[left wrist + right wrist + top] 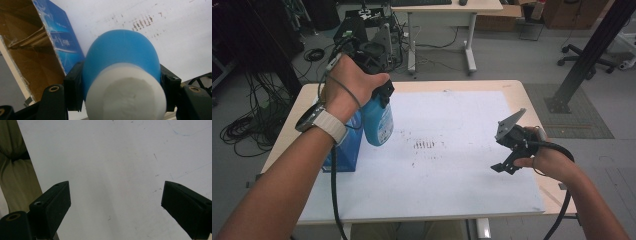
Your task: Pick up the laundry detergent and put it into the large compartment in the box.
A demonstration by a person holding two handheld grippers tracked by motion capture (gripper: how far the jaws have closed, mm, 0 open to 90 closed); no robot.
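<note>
Blue bottle [378, 121] with a white cap end, shown clamped in our left gripper [379, 92]: in the left gripper view the two black jaws press against opposite flanks of the bottle [122, 57], one on each side, with the white end nearest the camera and the blue body pointing away from it. In the high view we see the bottle hanging below the gripper, clear of the white sheet [452, 165] that covers the table [522, 92]. Just beside the bottle, on the side toward our left forearm, stands an open blue carton [346, 150]; the left gripper view shows its brown cardboard inside [27, 47] next to the left-hand jaw. A patch of dark marks [424, 145] lies on the sheet beyond the bottle's far end. Our right gripper [507, 162] is well apart from the bottle, low over the sheet; its jaws stand spread wide, with bare white sheet [115, 170] between them.
</note>
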